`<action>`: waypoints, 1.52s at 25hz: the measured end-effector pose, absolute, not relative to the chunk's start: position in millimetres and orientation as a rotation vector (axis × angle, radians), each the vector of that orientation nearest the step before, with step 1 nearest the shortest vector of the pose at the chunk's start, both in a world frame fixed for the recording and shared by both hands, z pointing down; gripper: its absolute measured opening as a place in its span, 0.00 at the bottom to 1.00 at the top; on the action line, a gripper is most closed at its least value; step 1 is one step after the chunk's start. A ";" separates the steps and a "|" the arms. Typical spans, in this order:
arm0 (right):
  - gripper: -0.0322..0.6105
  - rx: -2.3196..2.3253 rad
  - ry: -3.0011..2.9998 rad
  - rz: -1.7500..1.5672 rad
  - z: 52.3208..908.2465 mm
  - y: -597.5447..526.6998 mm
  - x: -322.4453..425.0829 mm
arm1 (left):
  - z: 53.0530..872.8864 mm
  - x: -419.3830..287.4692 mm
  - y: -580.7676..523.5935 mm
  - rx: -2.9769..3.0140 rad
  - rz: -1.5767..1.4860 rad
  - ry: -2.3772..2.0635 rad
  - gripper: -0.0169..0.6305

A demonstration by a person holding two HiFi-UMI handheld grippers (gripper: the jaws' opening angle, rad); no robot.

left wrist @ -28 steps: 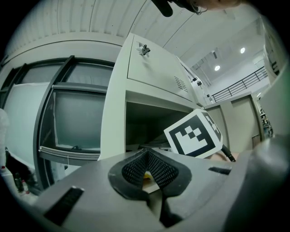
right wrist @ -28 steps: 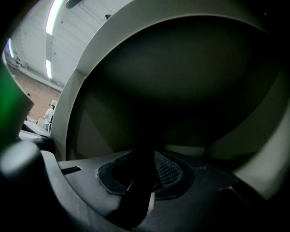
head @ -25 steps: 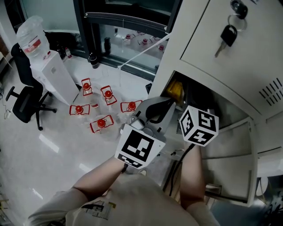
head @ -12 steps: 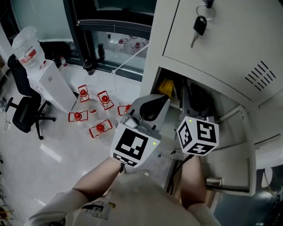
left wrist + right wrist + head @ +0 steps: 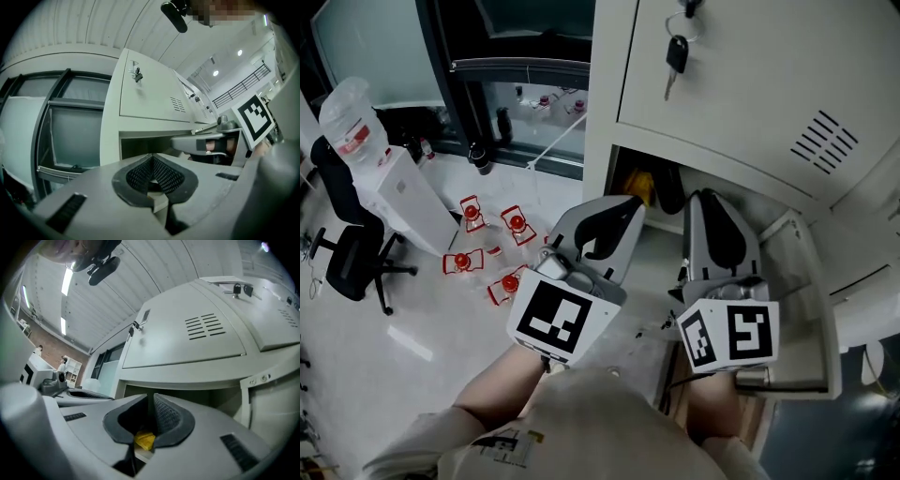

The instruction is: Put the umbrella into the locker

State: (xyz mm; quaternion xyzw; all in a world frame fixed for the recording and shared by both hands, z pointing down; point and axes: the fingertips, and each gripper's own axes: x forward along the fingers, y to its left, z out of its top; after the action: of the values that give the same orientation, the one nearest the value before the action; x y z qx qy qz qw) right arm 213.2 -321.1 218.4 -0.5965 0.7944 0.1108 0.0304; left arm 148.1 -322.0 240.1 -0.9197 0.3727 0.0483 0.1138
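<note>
1. Head view, closest in: the person's arms reach forward with a tool in each hand. The left gripper and right gripper sit side by side, both aimed at the open box of the locker.
2. The left gripper's own view shows its fingers pressed together with nothing between them. It has nothing to carry just now.
3. The right gripper view shows those fingers pressed together at the tips too. A bit of yellow shows low in the gap behind them. I think that is something farther off seen through the gap, not something held.
4. Past the tips, the locker's little door hangs open to the right, so the way in is clear.
5. Inside, at the left of the box, lies a yellow bundle, most likely the umbrella. It looks put away already, apart from both tools.
6. Higher up, a key hangs in the shut door above.
7. Far off on the floor stand red-topped bottles.
</note>
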 end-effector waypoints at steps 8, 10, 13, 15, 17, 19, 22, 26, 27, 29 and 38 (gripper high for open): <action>0.10 -1.811 2.519 0.370 222.1 -288.9 207.6 | 232.4 142.1 -304.3 -2.691 0.161 1.069 0.04; 0.08 -1.816 2.497 0.362 225.7 -285.1 213.1 | 233.5 139.7 -298.8 -2.697 0.163 1.068 0.04; 0.08 -1.836 2.489 0.326 235.7 -282.2 221.8 | 239.4 136.4 -292.7 -2.702 0.136 1.072 0.04; 0.07 -1.840 2.501 0.299 242.4 -280.1 224.9 | 244.2 135.9 -291.3 -2.701 0.111 1.072 0.04; 0.07 -1.836 2.514 0.274 248.9 -277.3 226.2 | 249.7 136.4 -290.4 -2.700 0.090 1.070 0.04; 0.07 -1.834 2.529 0.255 255.7 -274.3 226.6 | 256.4 137.1 -289.3 -2.702 0.068 1.069 0.04; 0.07 -1.835 2.552 0.221 267.2 -270.1 226.6 | 267.9 138.7 -287.4 -2.716 0.031 1.067 0.04; 0.07 -1.826 2.585 0.186 279.8 -266.2 222.9 | 280.2 141.3 -286.7 -2.736 -0.006 1.062 0.04; 0.07 -1.823 2.594 0.178 282.7 -265.5 221.5 | 282.7 142.0 -286.8 -2.739 -0.012 1.061 0.04; 0.07 -1.816 2.610 0.163 288.1 -264.4 219.3 | 287.1 142.8 -287.1 -2.745 -0.022 1.059 0.04; 0.06 -1.816 2.648 0.112 304.9 -263.7 216.3 | 304.6 143.5 -290.8 -2.775 -0.062 1.065 0.04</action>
State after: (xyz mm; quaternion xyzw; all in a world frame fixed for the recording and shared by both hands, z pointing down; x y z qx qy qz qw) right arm 216.3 -263.7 304.9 -0.5649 0.8236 0.0349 -0.0356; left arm 143.5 -290.8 304.6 -0.9301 0.3570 -0.0207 0.0841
